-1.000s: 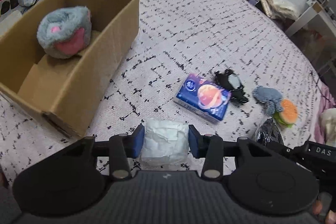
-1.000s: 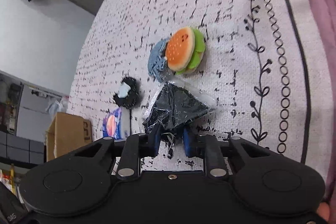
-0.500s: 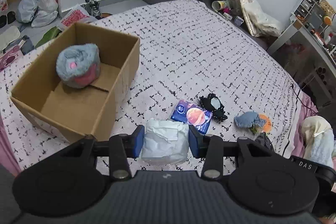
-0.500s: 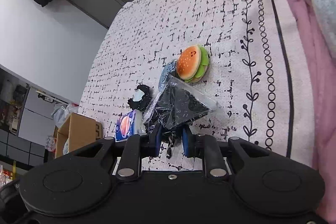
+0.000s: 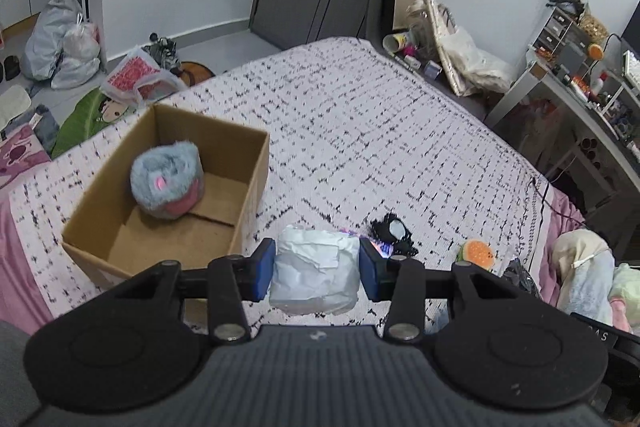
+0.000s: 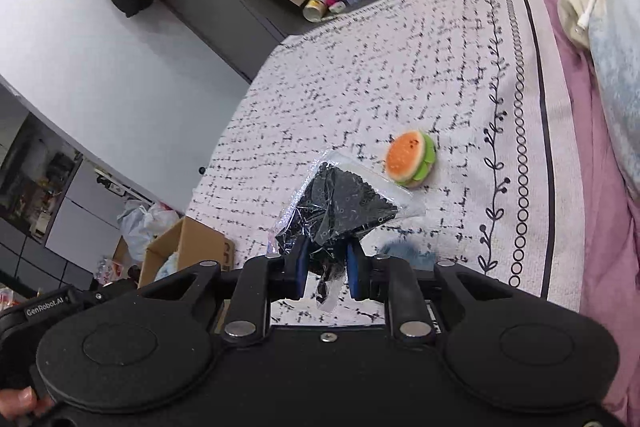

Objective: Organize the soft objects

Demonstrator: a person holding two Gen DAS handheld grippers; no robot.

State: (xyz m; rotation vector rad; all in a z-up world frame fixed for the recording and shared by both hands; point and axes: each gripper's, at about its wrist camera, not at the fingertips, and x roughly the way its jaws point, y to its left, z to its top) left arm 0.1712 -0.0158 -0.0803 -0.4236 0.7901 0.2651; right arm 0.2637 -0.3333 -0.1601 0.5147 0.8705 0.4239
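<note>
The bed carries a black-flecked white spread, and an open box sits on its left part with a grey-and-pink plush inside. Floor clutter lies past the bed's far edge: bags, a cup, a shelf unit. In the left wrist view the left gripper is clamped on a white packet, blue pads pressed against both of its sides; the packet hides most of the blue pouch behind it, and a black toy and the burger lie to its right on the spread. The right gripper is pinched nearly closed on a clear bag of black stuff, which sticks up in front of the lens and covers part of the spread; a blue fuzzy thing shows blurred just beside its right finger. The burger lies just past the bag's tip.

Compared with a second ago, both loads sit higher above the spread, everything on the bed looks smaller, and more of the room shows.

"GenRobot.AI" is readable on the left gripper's body, seen at the right view's lower left.
</note>
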